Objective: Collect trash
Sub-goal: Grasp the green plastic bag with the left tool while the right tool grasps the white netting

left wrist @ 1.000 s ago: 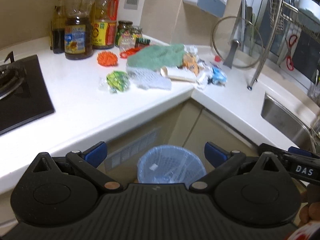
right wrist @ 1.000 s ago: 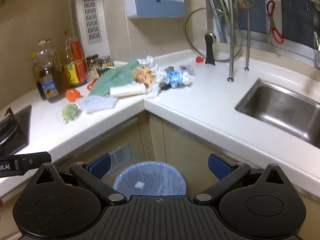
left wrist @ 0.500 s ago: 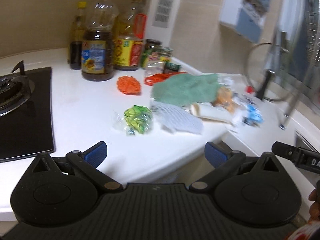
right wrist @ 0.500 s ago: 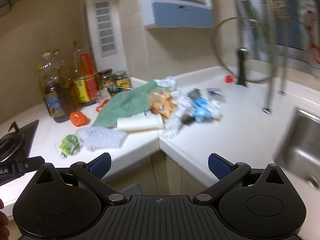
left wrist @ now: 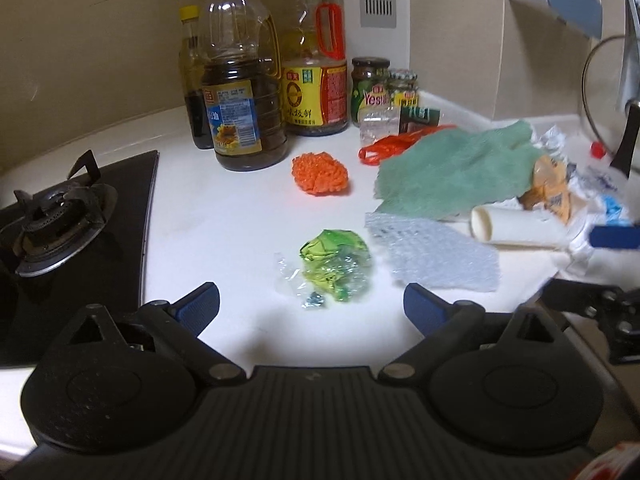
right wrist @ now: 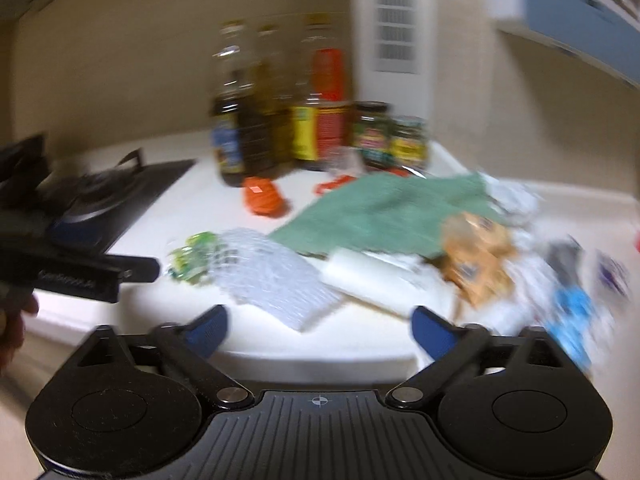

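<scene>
Trash lies on the white counter (left wrist: pixel 224 240). A crumpled green wrapper (left wrist: pixel 334 266) sits just ahead of my open, empty left gripper (left wrist: pixel 312 308). Beside it lie a bubble-wrap sheet (left wrist: pixel 432 258), a white tube (left wrist: pixel 516 230), an orange net ball (left wrist: pixel 320 174), a green cloth (left wrist: pixel 452 172) and an orange snack bag (left wrist: pixel 552 192). In the blurred right wrist view, my right gripper (right wrist: pixel 320 326) is open and empty at the counter edge, facing the bubble wrap (right wrist: pixel 272 276), the white tube (right wrist: pixel 372 276), the snack bag (right wrist: pixel 476 256) and blue wrappers (right wrist: pixel 572 308).
Oil bottles (left wrist: pixel 240 92) and jars (left wrist: pixel 370 88) stand at the back wall. A gas stove (left wrist: pixel 60 216) is at the left. A glass pot lid (left wrist: pixel 612 92) leans at the far right. The left gripper's body shows in the right wrist view (right wrist: pixel 68 272).
Both grippers rose from facing the blue bin below the counter and moved in over the counter toward the trash. The bin has left both views. Both stay open.
</scene>
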Motion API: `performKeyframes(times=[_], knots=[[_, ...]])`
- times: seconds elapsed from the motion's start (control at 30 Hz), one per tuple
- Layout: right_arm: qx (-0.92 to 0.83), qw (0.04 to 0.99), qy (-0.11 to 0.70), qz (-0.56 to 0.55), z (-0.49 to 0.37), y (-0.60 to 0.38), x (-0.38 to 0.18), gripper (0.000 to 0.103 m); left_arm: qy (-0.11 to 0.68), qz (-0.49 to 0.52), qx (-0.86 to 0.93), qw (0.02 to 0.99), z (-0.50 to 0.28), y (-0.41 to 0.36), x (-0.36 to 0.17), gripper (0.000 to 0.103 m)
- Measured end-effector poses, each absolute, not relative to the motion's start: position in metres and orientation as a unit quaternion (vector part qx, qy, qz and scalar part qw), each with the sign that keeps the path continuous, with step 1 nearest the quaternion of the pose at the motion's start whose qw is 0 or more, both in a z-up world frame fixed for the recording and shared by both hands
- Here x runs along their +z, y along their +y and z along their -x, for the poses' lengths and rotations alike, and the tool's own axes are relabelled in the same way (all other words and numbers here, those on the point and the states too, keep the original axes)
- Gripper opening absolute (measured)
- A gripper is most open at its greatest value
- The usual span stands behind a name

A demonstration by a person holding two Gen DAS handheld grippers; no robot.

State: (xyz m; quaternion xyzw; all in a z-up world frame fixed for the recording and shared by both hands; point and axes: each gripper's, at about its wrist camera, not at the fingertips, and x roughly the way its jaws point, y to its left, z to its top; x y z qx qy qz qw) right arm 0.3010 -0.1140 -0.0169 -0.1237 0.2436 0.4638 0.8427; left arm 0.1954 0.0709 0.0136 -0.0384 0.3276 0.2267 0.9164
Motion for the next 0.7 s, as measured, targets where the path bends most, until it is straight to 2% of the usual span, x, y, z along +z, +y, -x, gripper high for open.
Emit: performKeyframes(times=[0.2, 0.3, 0.5, 0.7], knots=[[0.509, 0.797, 0.212, 0.246, -0.308, -0.067, -0.035, 0.066, 0.344, 0.000, 0.196, 0.918, -0.207, 0.081, 0.009, 0.093], [0.519, 0.775, 0.196, 0.301, -0.308, -0.049, -0.046, 0.060, 0.349, -0.011, 0.181, 0.919, -0.211, 0.088, 0.006, 0.091], [0.518, 0.759, 0.186, 0.347, -0.311, -0.032, -0.058, 0.046, 0.355, -0.023, 0.152, 0.922, -0.220, 0.095, -0.004, 0.087], [0.509, 0.757, 0.179, 0.368, -0.314, -0.027, -0.065, 0.036, 0.363, -0.028, 0.136, 0.921, -0.233, 0.095, -0.015, 0.081]])
